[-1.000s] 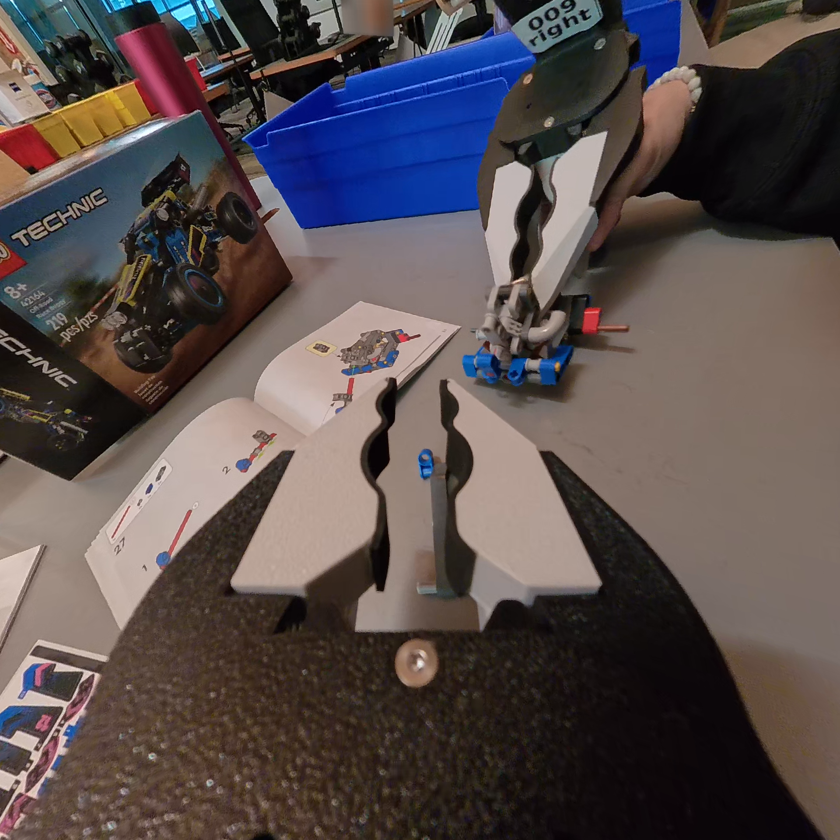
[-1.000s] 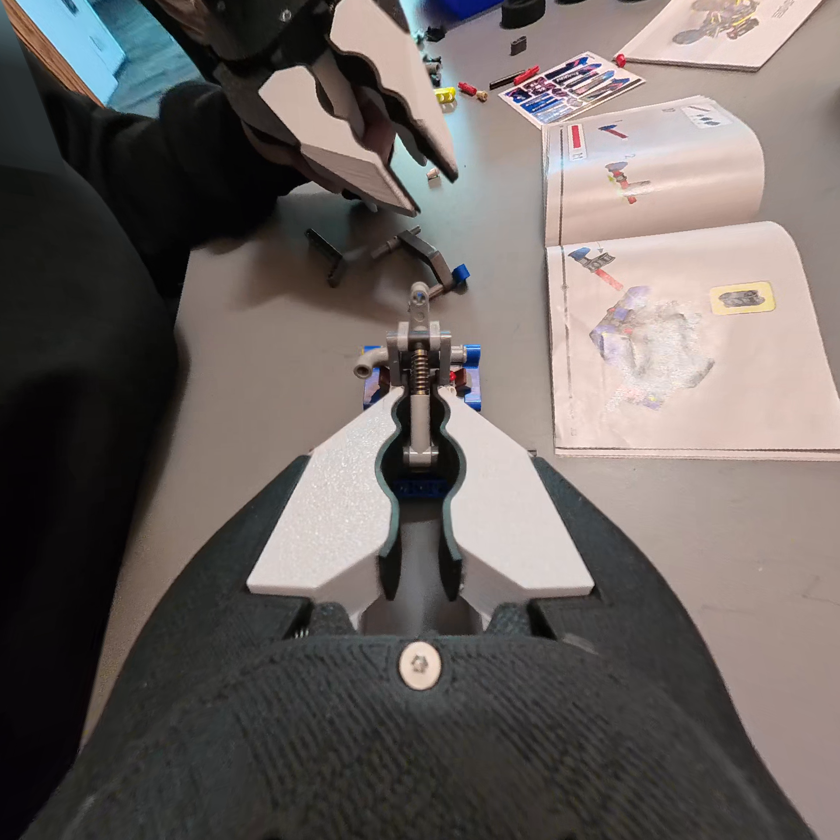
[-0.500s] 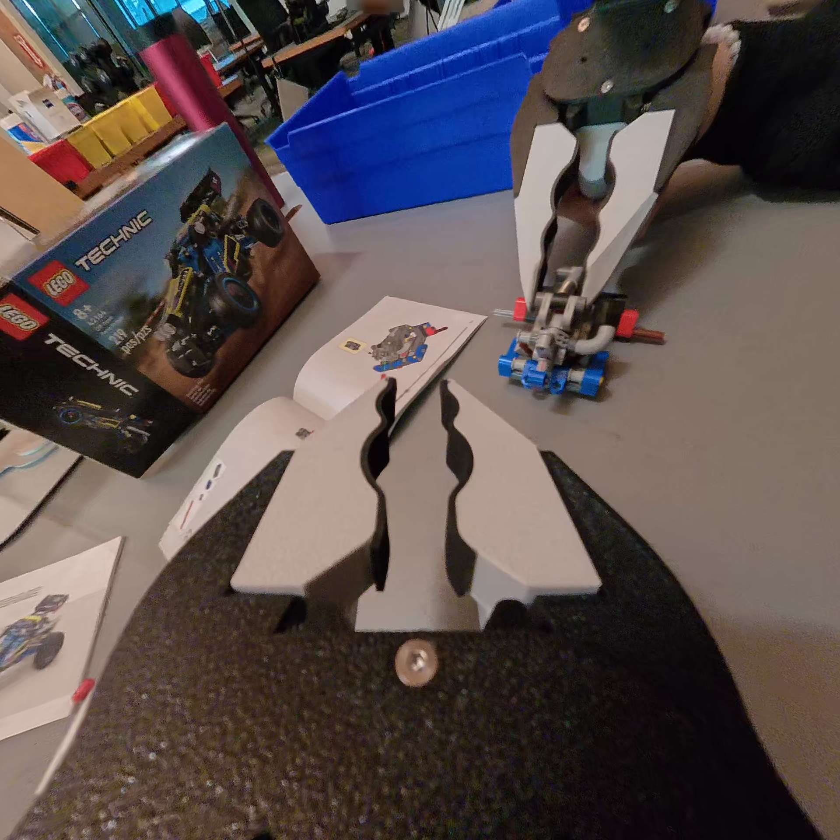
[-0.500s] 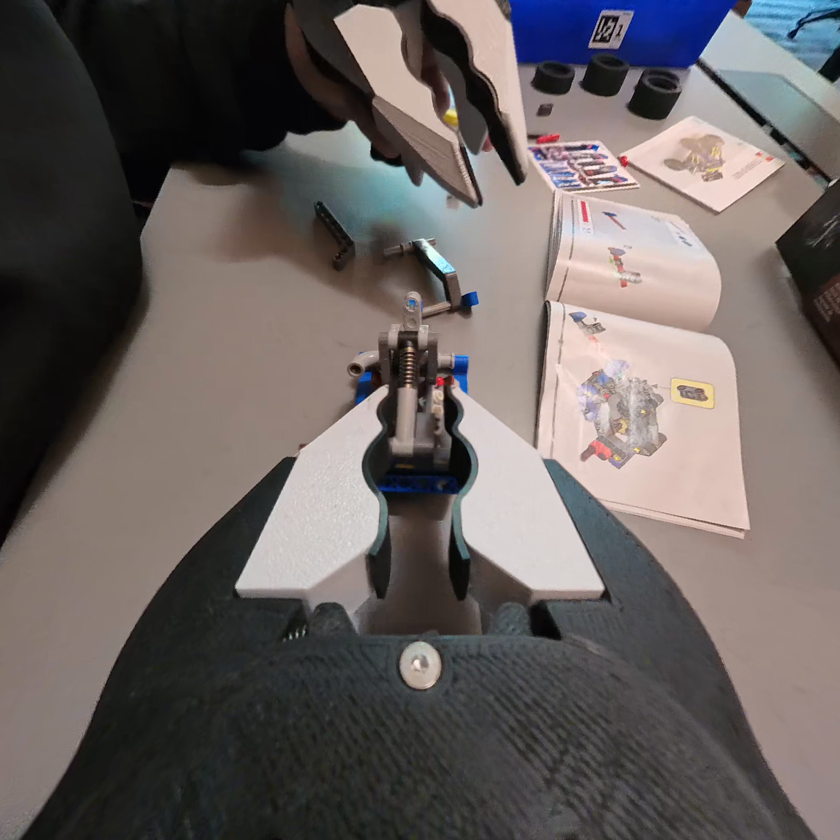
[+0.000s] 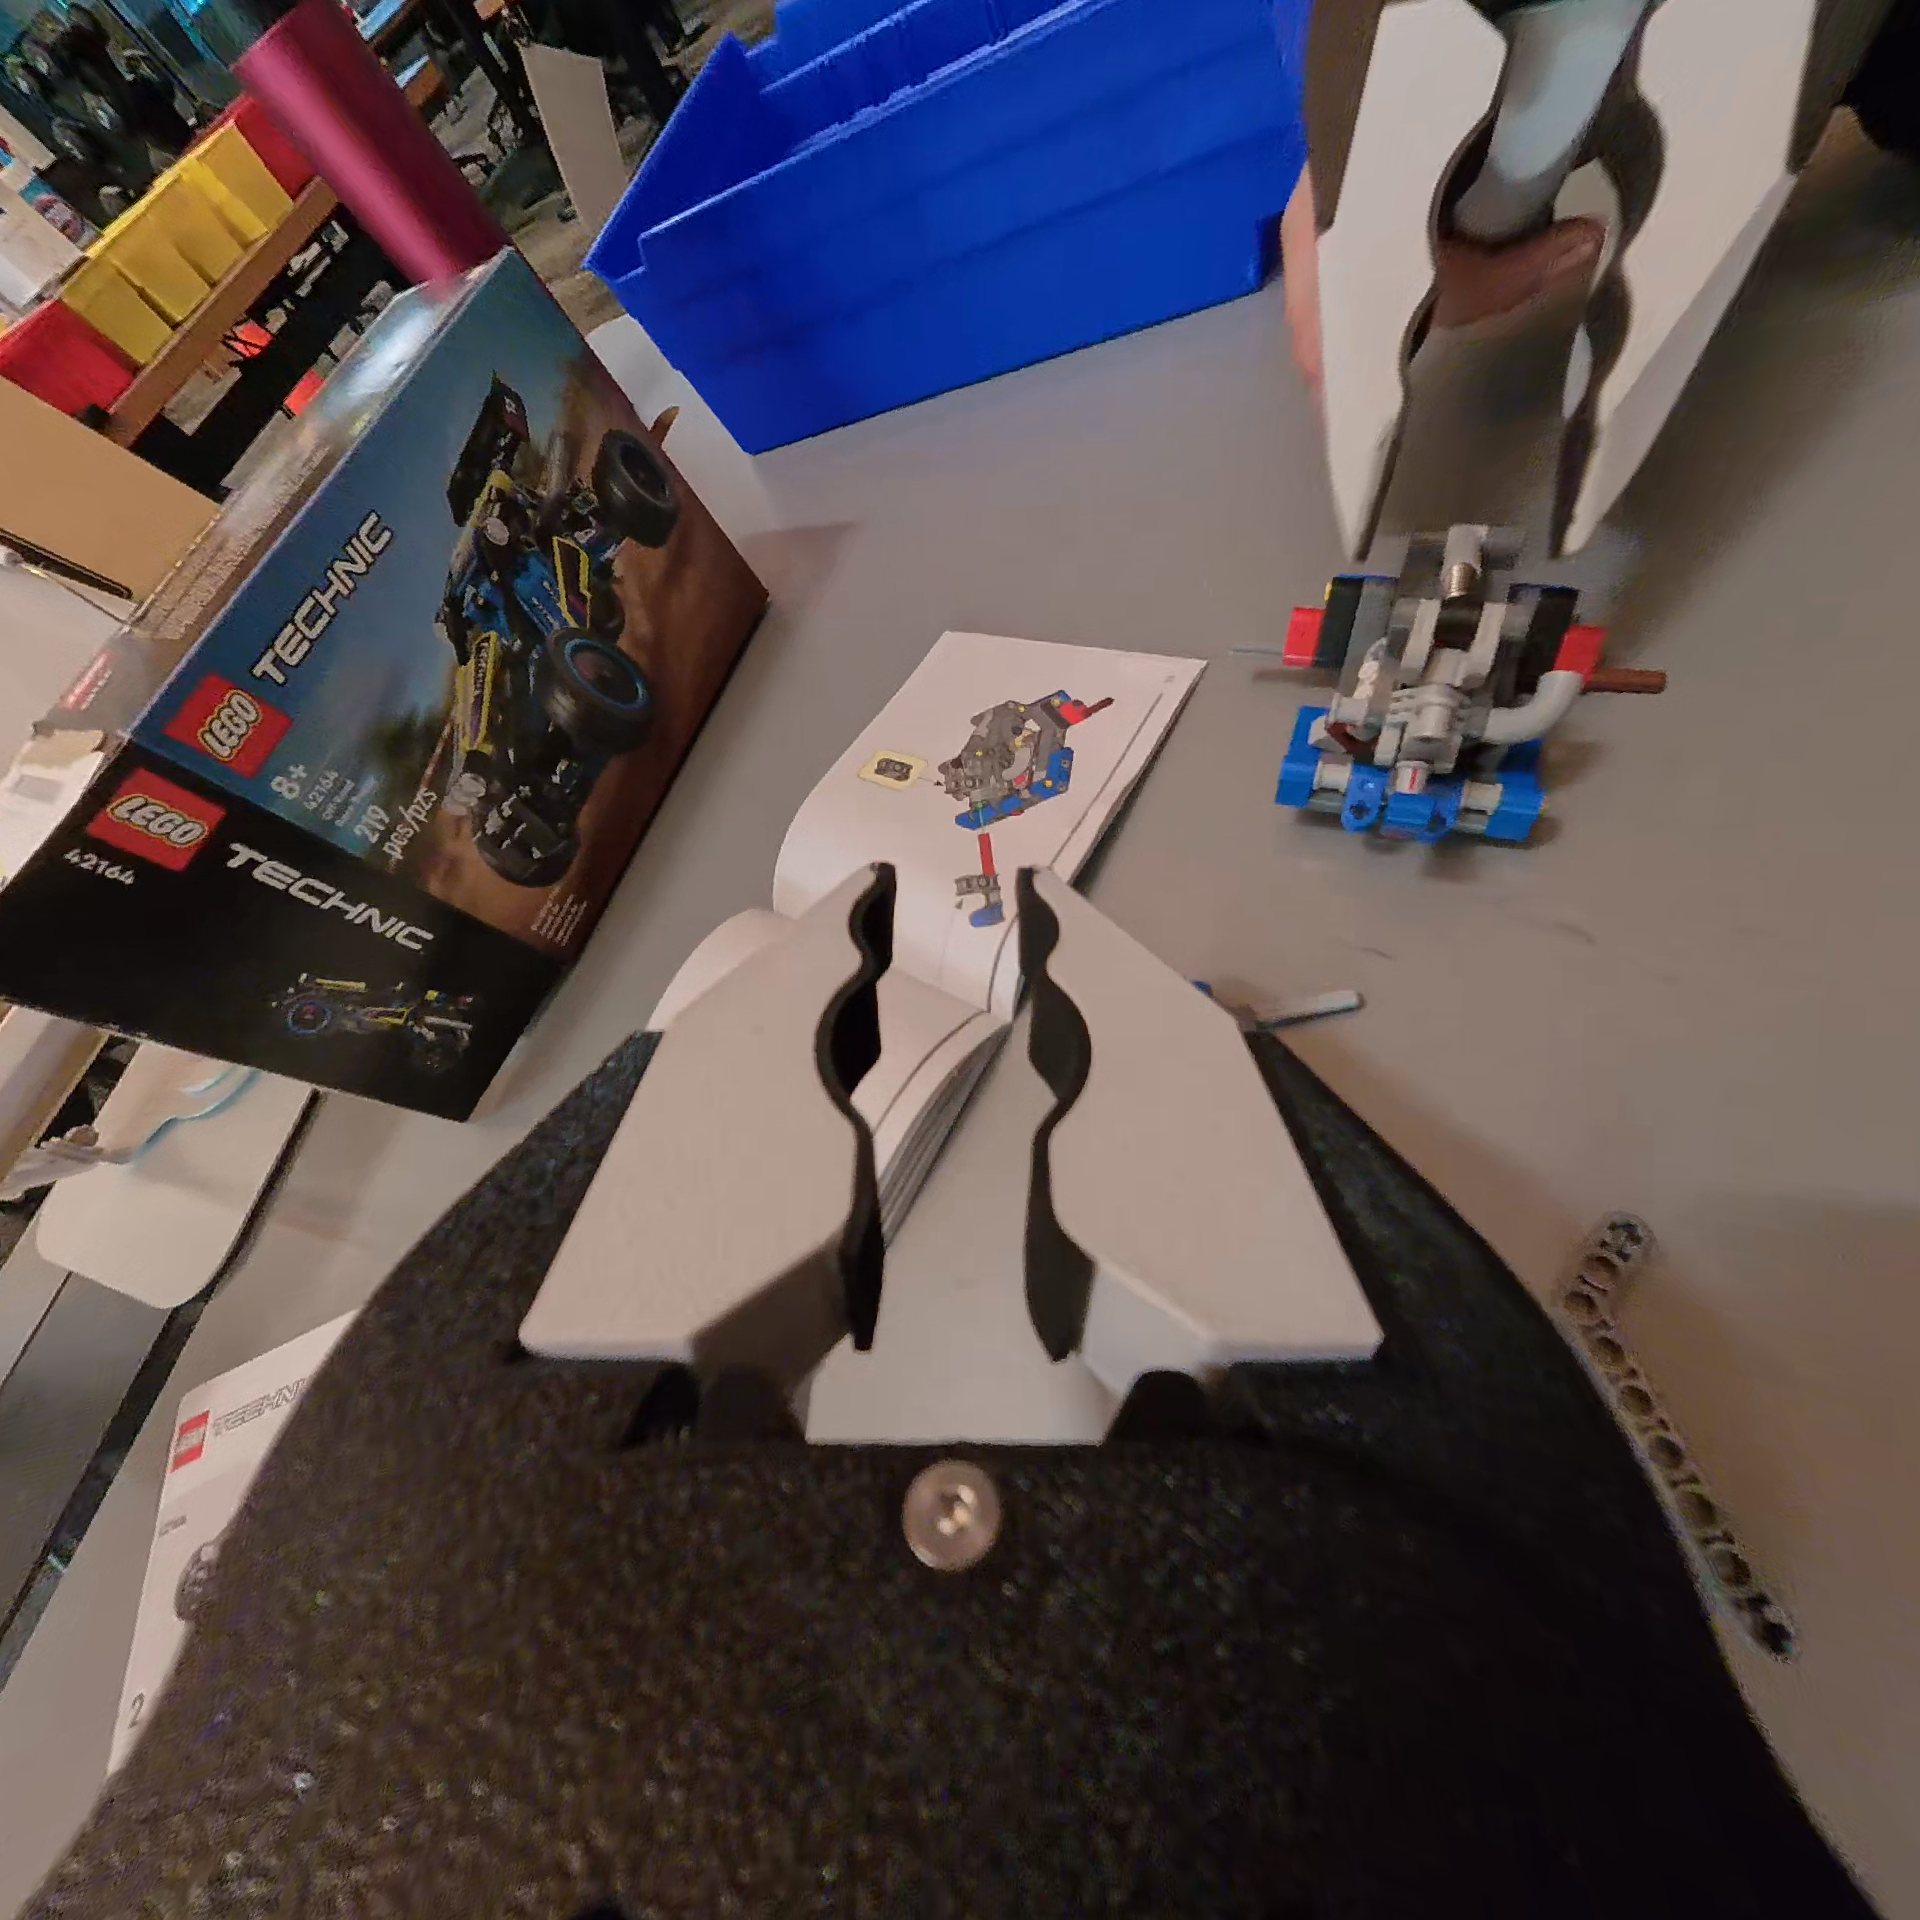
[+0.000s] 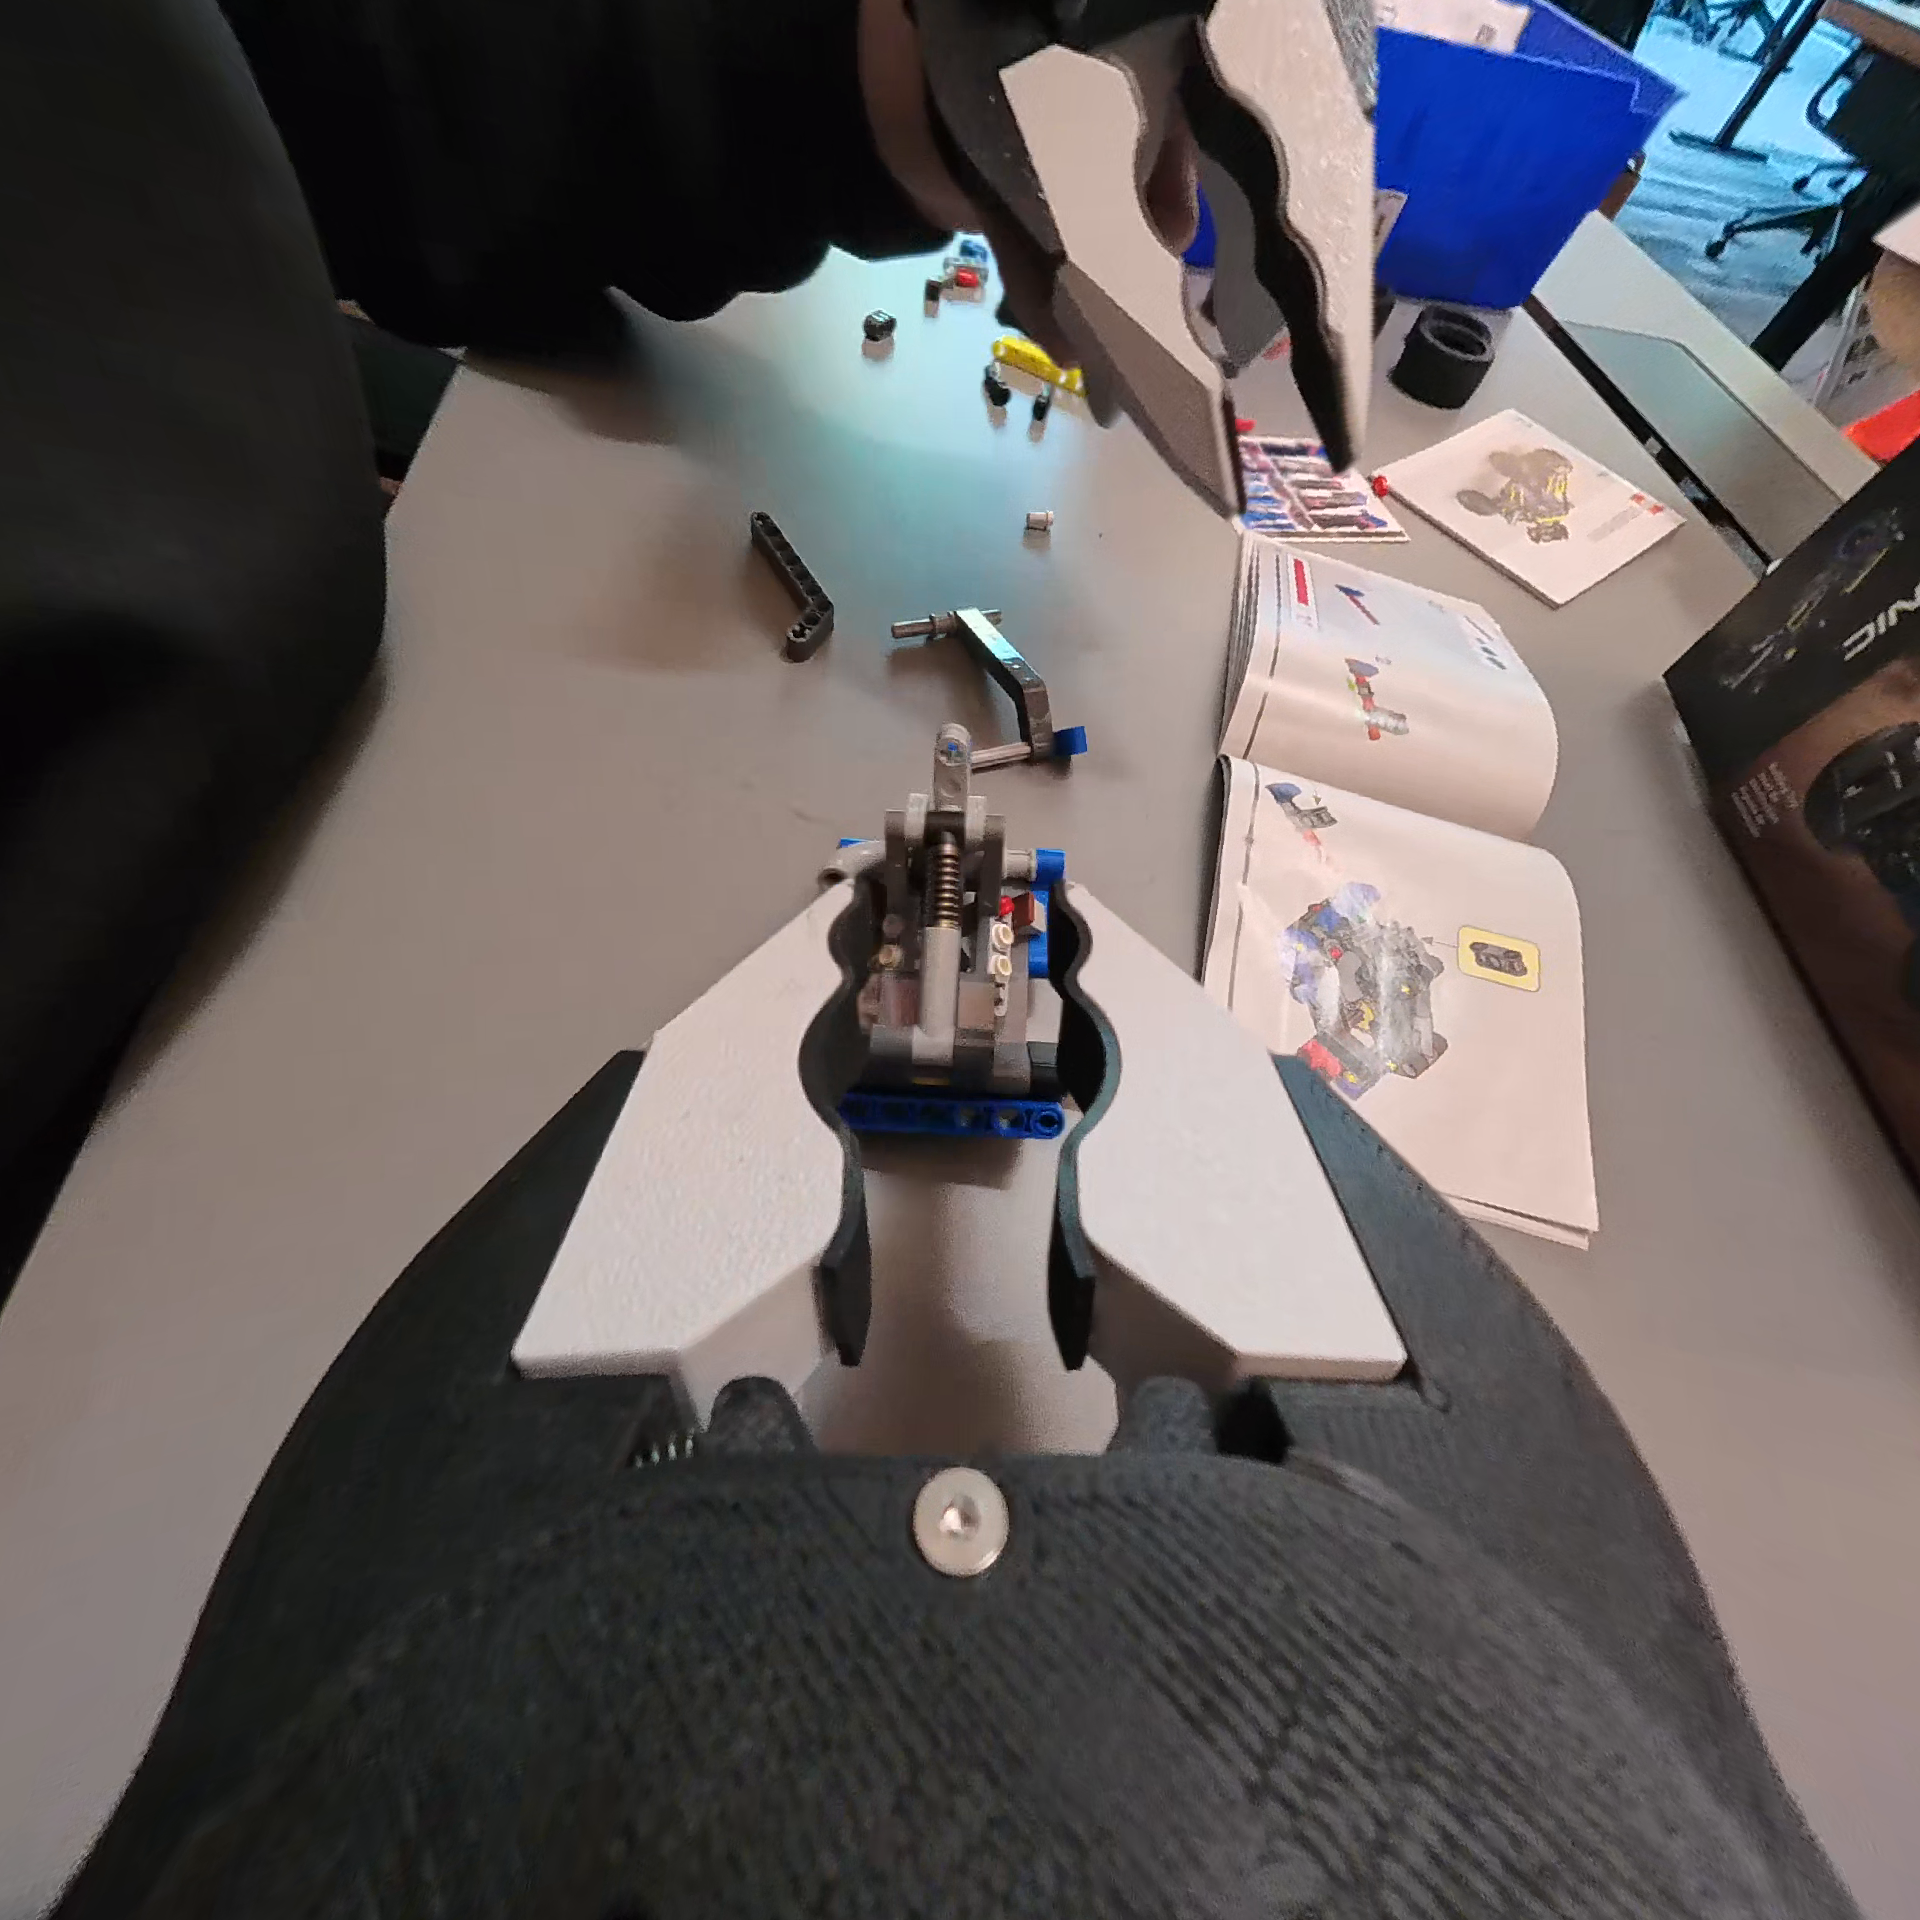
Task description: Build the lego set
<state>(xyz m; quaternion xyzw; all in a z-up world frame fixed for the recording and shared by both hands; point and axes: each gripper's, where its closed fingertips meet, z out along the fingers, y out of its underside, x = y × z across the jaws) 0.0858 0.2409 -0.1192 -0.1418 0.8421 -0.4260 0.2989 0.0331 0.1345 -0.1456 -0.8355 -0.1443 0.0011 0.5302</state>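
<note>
Lego chassis (image 5: pixel 1418 717) on grey table (image 5: pixel 1299 1091), far right, below right gripper (image 5: pixel 1465 530); open instruction booklet (image 5: pixel 997 790) and set box (image 5: pixel 395 707) leftward. Left gripper (image 5: pixel 951 904) parted, empty.

Right gripper (image 6: pixel 951 904) spread, straddling chassis (image 6: pixel 951 966) without squeezing; shock absorber (image 6: pixel 943 883) pointing away, lengthwise; bent grey beam (image 6: pixel 795 587) beyond.

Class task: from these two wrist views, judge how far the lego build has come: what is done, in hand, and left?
Done: a small grey-and-blue sub-assembly with a spring stands on the grey table. In hand: the open right claw straddles it; the left claw is open and empty. Left: loose pieces, such as the dark angled beam, and the black tyre.
</note>
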